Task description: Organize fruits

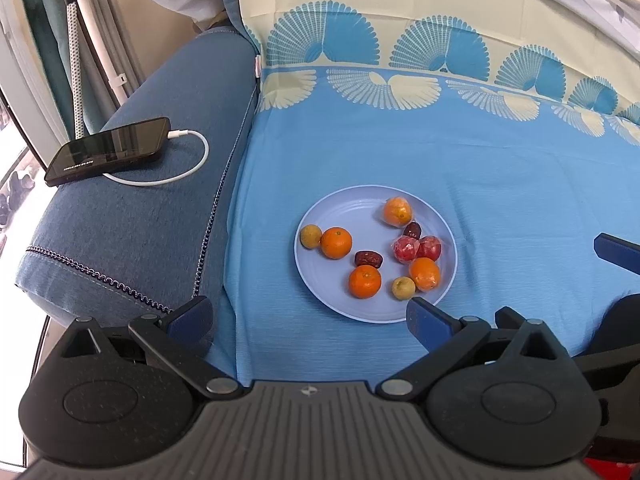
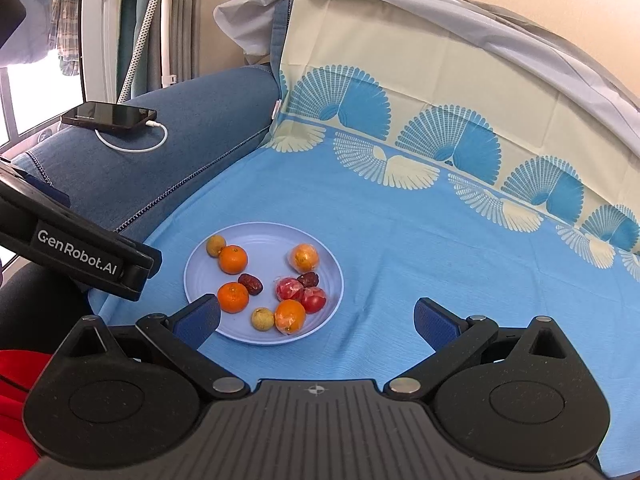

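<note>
All fruits are seen gathered on the plate (image 1: 320,292), mixed by kind; left gripper (image 1: 308,320) and right gripper (image 2: 316,320) are held apart, empty.

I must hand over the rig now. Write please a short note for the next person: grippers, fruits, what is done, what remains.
Left gripper: open, holds nothing, near the plate's front edge.
Right gripper: open, holds nothing, just right of the plate.
All fruits lie mixed on the plate: oranges, two of them wrapped, two wrapped red fruits, two yellowish fruits, two dates.
Done or remaining: unclear; all are plated but not grouped by kind.
</note>
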Available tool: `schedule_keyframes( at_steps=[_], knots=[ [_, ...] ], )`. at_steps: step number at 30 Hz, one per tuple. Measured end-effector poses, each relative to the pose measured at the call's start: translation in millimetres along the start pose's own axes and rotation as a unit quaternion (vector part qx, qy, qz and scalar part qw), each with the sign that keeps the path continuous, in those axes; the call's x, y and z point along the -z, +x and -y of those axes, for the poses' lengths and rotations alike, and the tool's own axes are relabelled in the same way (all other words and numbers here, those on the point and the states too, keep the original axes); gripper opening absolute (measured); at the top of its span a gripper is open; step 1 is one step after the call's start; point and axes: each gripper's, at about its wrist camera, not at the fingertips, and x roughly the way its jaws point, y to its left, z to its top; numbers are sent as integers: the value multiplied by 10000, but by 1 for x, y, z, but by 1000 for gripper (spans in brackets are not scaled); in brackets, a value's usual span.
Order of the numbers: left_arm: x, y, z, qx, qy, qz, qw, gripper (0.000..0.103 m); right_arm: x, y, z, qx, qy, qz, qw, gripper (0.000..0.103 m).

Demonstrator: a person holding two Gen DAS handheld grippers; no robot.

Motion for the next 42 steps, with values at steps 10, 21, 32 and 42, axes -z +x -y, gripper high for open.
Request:
schedule_keyframes(
  at_steps=[10, 21, 32, 42],
  knots=[
    [0, 3, 0, -4, 44, -25, 10000, 103, 0, 0, 0, 2, -3, -2, 10000, 102],
    [2, 8, 0, -30, 20, -67, 10000, 103, 0, 1, 1, 11, 29, -54, 10000, 102],
    [3, 11, -4, -168, -78, -131, 9997, 103, 0, 2, 1, 12, 26, -57, 10000, 102],
    [3, 10, -2, -162, -47, -104, 9998, 103, 0, 2, 0, 15, 33, -51, 10000, 102]
  ],
)
